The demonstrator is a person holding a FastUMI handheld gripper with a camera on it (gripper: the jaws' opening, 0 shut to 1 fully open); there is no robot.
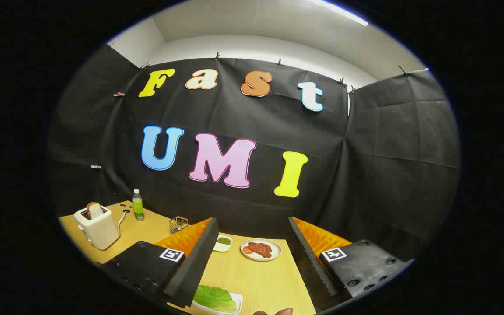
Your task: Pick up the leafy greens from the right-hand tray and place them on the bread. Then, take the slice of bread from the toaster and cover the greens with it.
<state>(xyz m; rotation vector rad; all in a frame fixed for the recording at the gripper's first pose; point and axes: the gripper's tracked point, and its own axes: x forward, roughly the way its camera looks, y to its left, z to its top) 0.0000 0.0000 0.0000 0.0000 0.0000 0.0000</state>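
My gripper [252, 236] is open, its two ridged fingers [199, 251] spread wide over the wooden table [260, 280]. A green leaf [215, 298] lies on a white tray [237, 302] between the fingers, close to the left one and low near their base. A white toaster [98, 226] stands beyond the left finger with a slice of bread [95, 210] sticking up out of its slot. Nothing is held.
A round plate [260, 250] with reddish-brown meat pieces sits ahead between the fingertips. A small white dish [223, 243] of green stuff lies beside it. A green bottle [137, 205] and a small wire basket [178, 224] stand at the back near the toaster.
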